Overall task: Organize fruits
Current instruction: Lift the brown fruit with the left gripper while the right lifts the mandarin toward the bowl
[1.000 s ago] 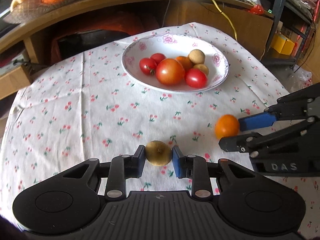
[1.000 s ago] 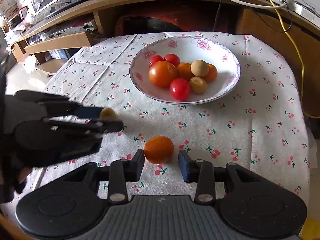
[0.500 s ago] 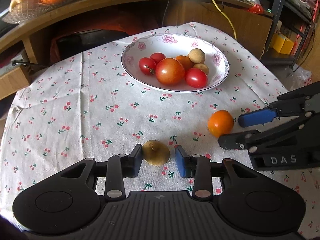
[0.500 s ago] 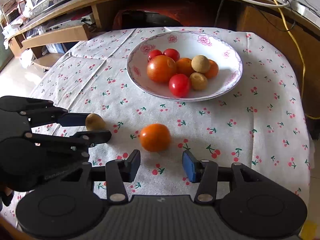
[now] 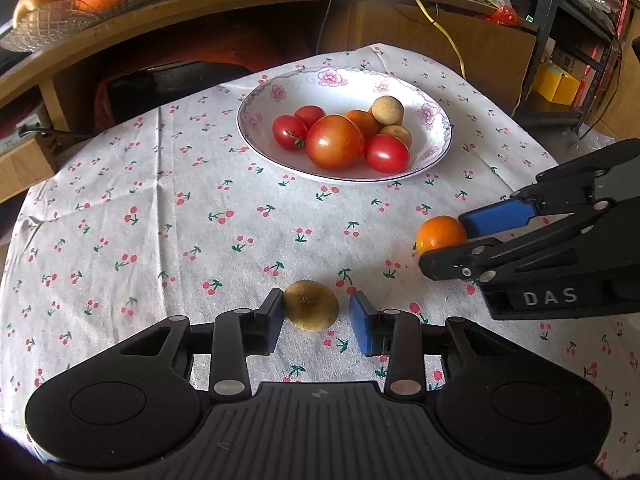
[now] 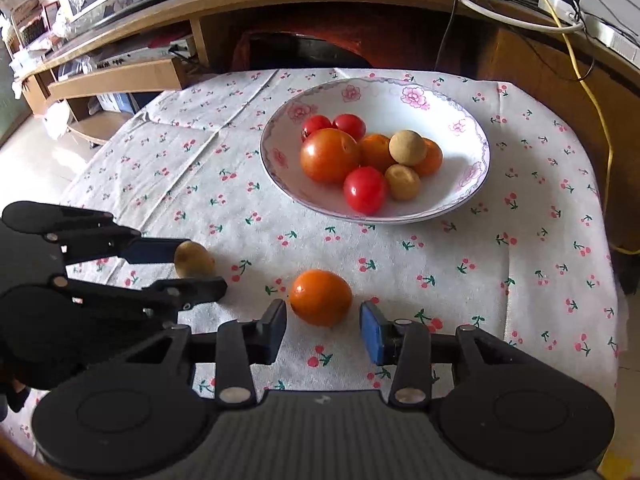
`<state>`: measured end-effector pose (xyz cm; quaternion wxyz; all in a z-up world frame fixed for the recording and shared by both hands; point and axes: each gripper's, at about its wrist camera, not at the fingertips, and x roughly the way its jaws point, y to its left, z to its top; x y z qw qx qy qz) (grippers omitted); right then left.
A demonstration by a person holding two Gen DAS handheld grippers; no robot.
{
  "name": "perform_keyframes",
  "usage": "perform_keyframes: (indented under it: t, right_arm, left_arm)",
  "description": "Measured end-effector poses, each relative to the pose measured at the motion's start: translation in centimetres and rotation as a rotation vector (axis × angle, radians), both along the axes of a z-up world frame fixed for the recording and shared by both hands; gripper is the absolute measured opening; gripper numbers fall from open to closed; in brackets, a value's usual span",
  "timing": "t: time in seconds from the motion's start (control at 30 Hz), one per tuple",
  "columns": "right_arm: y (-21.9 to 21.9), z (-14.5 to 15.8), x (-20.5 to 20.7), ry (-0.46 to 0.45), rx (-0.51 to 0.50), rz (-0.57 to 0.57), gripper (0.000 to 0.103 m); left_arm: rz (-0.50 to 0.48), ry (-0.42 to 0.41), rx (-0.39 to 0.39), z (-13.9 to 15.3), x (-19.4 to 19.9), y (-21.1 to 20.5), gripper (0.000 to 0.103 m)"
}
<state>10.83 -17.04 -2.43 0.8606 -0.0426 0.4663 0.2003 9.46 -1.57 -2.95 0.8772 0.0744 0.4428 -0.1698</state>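
Note:
A small brown fruit (image 5: 312, 310) lies on the cherry-print tablecloth between the open fingers of my left gripper (image 5: 318, 320); it also shows in the right wrist view (image 6: 194, 259). A small orange (image 6: 321, 297) lies on the cloth between the open fingers of my right gripper (image 6: 323, 327), and shows in the left wrist view (image 5: 440, 234). Neither fruit is gripped. A white flowered bowl (image 5: 434, 148) at the far middle of the table holds several tomatoes, oranges and brown fruits; it also shows in the right wrist view (image 6: 472, 196).
A wooden shelf behind the table carries a glass dish of oranges (image 5: 76, 0) and cables (image 5: 436, 24). The table edge drops off at right (image 6: 608, 240). The two grippers sit side by side near the front of the table.
The left gripper has opened and let go of the brown fruit, which now rests on the cloth. The right gripper drew back a little, then closed in around the orange again.

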Motion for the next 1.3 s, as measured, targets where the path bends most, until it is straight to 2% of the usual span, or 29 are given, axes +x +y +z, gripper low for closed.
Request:
perform_keyframes:
  t: [0.13,0.23,0.5,0.8,1.07,1.3]
  right_arm:
    - [0.5,-0.1,0.2,-0.018,-0.022,-0.002,0.041]
    - [1.0,0.1,0.0,-0.032,-0.047,0.017,0.035]
    - [1.5,0.7,-0.5,-0.049,-0.055,0.04,0.035]
    - [0.5,3.3,-1.9,-0.099,-0.023,0.012,0.035]
    - [-0.8,5.2,-3.2,-0.14,0.015,-0.024,0.035]
    - [-1.0,5.8,-2.1,-0.166,0.035,-0.042,0.035]
  left_arm:
    - [0.007,0.001,-0.023,0.0,-0.1,0.4,0.042]
    - [0.012,0.004,-0.027,0.1,-0.1,0.6,0.037]
    - [0.019,0.011,-0.013,0.4,-0.9,0.4,0.037]
    - [0.03,-0.043,-0.009,3.3,-2.6,0.0,0.037]
    - [0.026,-0.094,-0.028,5.0,-1.0,-1.3,0.037]
    - [0.033,-0.113,-0.041,5.3,1.4,-1.9,0.037]
